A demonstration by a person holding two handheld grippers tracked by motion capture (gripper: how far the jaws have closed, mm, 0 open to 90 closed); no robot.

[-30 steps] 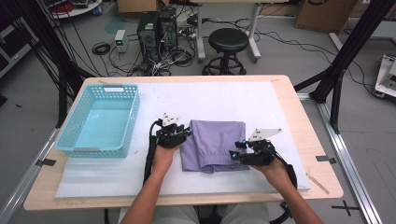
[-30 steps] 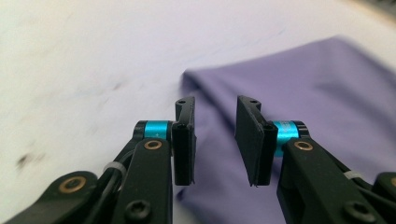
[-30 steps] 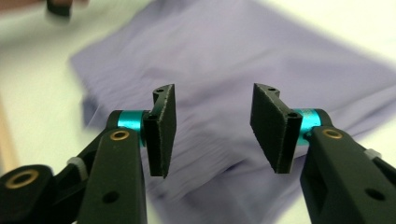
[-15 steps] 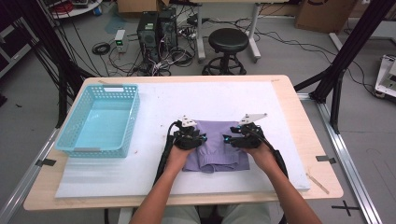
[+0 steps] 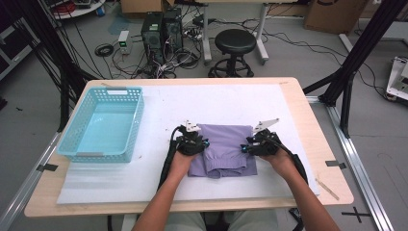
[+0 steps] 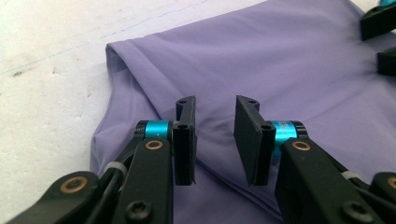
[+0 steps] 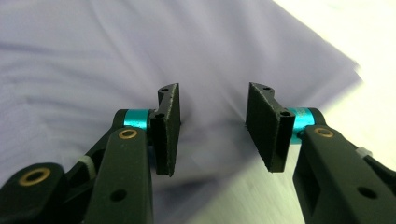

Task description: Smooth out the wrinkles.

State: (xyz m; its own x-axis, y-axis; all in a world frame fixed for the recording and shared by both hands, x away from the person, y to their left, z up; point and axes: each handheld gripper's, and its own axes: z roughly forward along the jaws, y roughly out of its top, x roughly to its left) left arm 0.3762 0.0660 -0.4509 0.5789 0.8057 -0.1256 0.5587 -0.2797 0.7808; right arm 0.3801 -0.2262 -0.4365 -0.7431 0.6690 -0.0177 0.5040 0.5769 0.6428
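Note:
A folded purple garment (image 5: pixel 223 147) lies on the white mat, a little right of the table's middle. My left gripper (image 5: pixel 202 143) hovers at its left edge, low over a folded corner of the cloth (image 6: pixel 261 56). Its jaws (image 6: pixel 215 105) have just been closing, but a gap remains and nothing is pinched. My right gripper (image 5: pixel 246 147) is at the garment's right edge. Its jaws (image 7: pixel 212 93) have also just been closing and stand apart just above the fabric (image 7: pixel 93 56), gripping nothing. The right gripper's jaw tips (image 6: pixel 378 28) show across the cloth in the left gripper view.
A light blue plastic basket (image 5: pixel 77 144) stands at the table's left side. The white mat (image 5: pixel 211 103) covers most of the wooden table (image 5: pixel 332 187). Beyond the far edge are a black stool (image 5: pixel 235 42), computer cases and cables on the floor.
The left hand has shifted right onto the garment's left edge. The right hand has moved forward and slightly left to its right edge. Both sit lower over the cloth.

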